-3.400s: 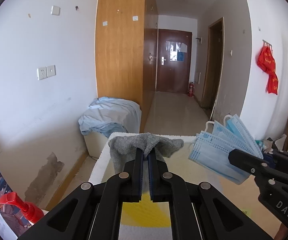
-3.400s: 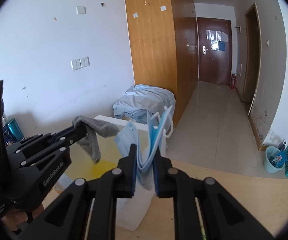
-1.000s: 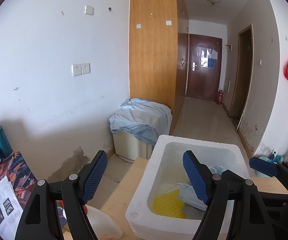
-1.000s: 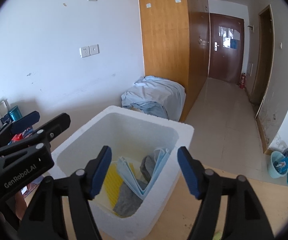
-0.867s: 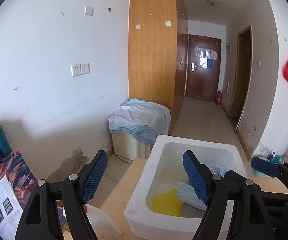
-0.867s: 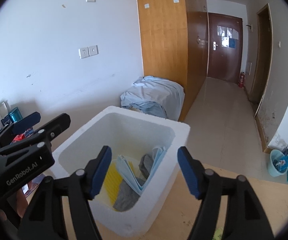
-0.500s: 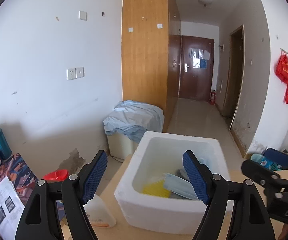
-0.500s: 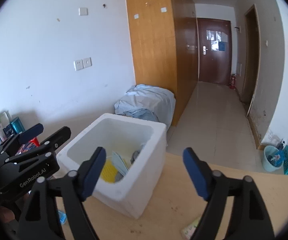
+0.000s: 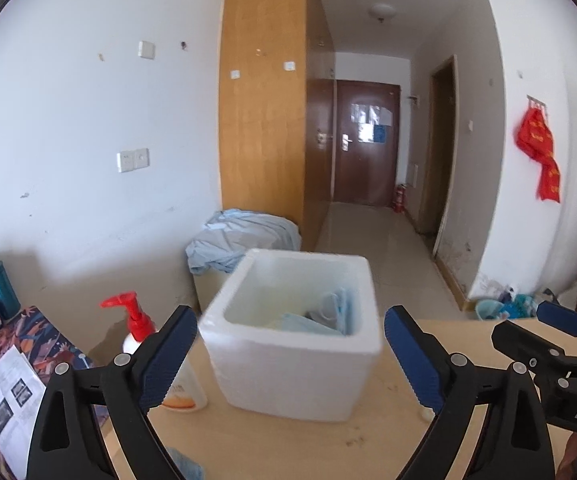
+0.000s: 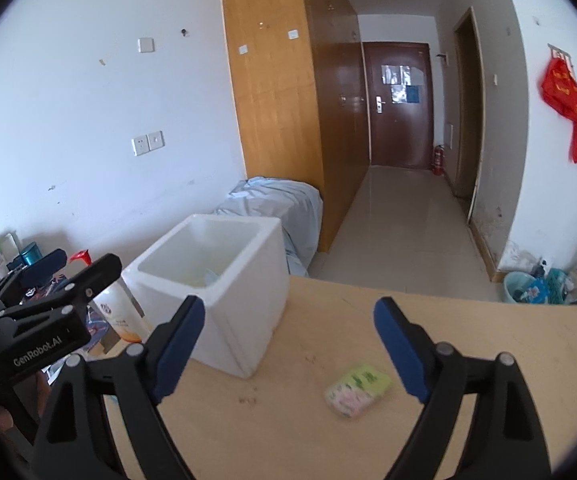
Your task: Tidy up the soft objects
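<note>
The white foam box stands on the wooden table, straight ahead of the left gripper and ahead and to the left of the right gripper. Inside it, blue face masks lie against something grey; the rest of its contents cannot be made out. A small yellow-and-pink packet lies on the table between the right gripper's fingers, closer to the right one, and touches neither.

The left gripper's body reads "GenRobot.AI" in the right wrist view, and the right gripper's body shows "DAS" in the left wrist view. The print on the pump bottle with the red nozzle, just left of the box and partly behind the left gripper's left finger, is too blurred to read, as is the leaflet at far left.

The box sits near the table's far left corner, with the bottle close beside it. To the right of the box the tabletop is bare up to its far edge, apart from the packet. Beyond the table a tiled corridor runs to a brown door.

Both grippers have just been opening and now stand wide, holding nothing; the left one frames the box without touching it.
</note>
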Demonstrator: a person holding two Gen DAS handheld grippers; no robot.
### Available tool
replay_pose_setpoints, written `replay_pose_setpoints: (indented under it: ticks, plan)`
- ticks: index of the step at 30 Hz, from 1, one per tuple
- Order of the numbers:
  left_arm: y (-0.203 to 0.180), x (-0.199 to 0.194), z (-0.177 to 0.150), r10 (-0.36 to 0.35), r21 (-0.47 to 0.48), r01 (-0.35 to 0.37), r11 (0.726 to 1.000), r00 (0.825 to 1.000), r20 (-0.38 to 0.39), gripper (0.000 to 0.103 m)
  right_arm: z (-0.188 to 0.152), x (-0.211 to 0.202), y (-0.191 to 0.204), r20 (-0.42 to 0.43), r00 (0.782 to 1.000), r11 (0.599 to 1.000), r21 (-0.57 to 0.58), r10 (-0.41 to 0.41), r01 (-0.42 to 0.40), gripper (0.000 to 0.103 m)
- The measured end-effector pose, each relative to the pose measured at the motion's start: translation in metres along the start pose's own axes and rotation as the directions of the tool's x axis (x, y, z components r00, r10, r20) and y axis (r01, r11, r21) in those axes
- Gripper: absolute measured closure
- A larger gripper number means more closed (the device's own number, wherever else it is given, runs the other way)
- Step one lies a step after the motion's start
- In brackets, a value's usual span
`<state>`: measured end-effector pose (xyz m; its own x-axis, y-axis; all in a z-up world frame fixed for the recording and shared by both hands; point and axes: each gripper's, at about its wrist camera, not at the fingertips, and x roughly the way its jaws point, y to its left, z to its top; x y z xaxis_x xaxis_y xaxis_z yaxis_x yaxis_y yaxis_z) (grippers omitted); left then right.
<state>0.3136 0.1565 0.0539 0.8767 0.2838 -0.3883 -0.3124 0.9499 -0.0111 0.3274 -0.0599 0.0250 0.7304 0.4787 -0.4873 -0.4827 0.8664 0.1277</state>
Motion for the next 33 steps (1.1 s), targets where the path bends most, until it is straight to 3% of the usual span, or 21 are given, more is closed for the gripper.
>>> replay_pose_setpoints:
  ticks: [9,22,33]
  plan:
    - [-0.02,-0.042,-0.019,-0.079,0.034,0.079,0.996,0.997,-0.009,0.005,-0.032,-0.046,-0.013,0.007,0.999,0.999,0.023,-0.032,0.031,0.013]
    - [-0.043,-0.107,-0.047,-0.129,0.064,0.127,0.99,0.992,0.013,0.005,-0.067,-0.103,-0.023,0.045,0.996,0.996,0.049,-0.077,0.075,0.013]
    - [-0.067,-0.116,-0.061,-0.205,0.096,0.205,0.974,0.979,-0.007,0.005,-0.08,-0.116,-0.039,0.045,0.991,0.988,0.092,-0.125,0.121,0.013]
